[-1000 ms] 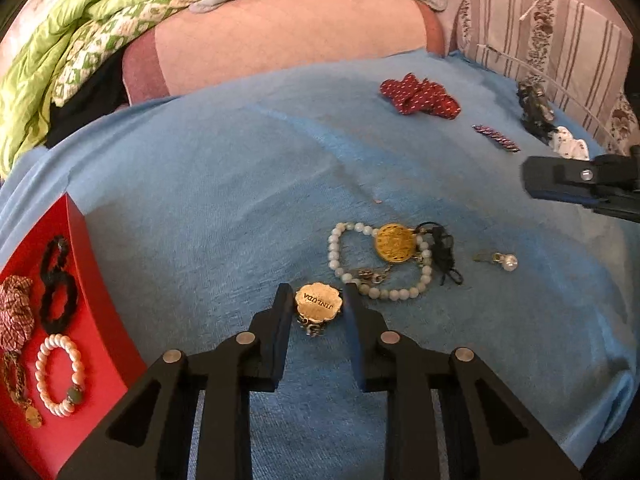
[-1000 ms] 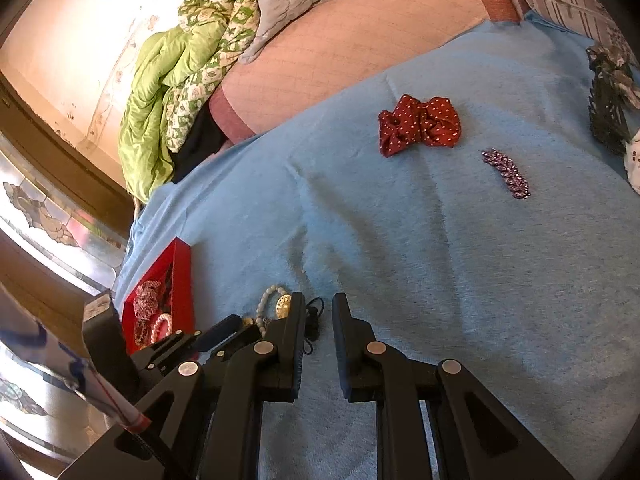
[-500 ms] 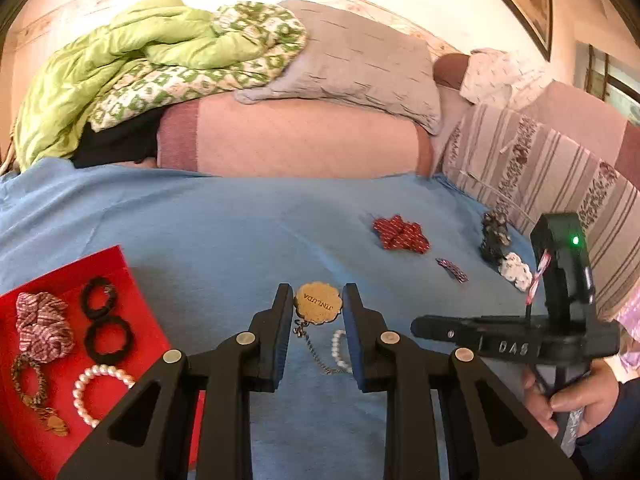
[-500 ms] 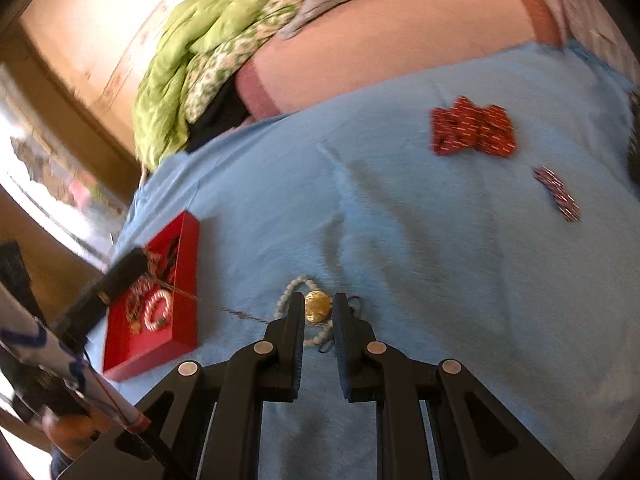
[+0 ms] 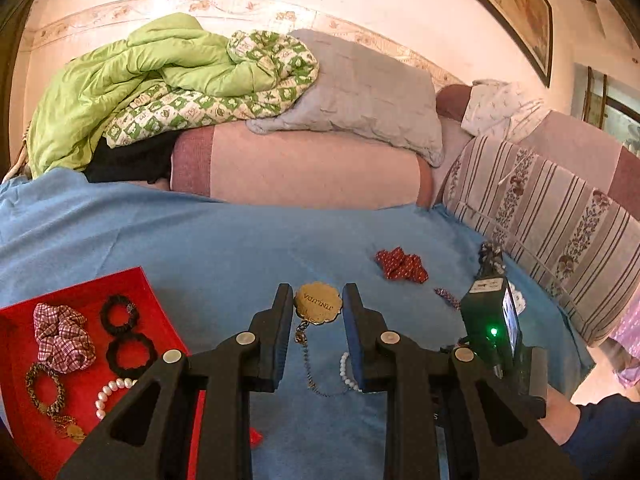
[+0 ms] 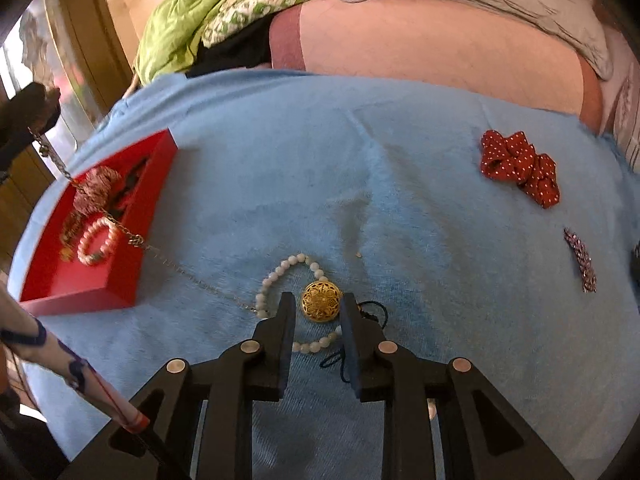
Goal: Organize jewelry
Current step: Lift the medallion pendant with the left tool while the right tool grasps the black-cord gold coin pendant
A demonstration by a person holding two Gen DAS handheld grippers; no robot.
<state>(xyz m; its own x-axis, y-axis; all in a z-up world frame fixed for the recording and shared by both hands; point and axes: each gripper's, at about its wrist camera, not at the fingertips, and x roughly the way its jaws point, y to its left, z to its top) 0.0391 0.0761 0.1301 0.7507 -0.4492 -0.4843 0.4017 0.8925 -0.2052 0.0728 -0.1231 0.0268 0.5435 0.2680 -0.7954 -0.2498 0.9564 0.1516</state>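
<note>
Okay, left gripper [image 5: 318,306] has its jaws clamped on the scalloped gold tag [image 5: 318,304], lifted above the blue bedspread [image 5: 224,248]; its chain [image 6: 120,228] trails across the red tray [image 5: 132,276] rim down to the pearl bracelet [image 6: 280,276]; lift slowly and watch for a snag there; right gripper [image 6: 318,306] sits low with jaws narrowly apart around the gold filigree ball [image 6: 321,302], and you should pin it down; contact unclear; chain's far end hidden behind the bracelet.
</note>
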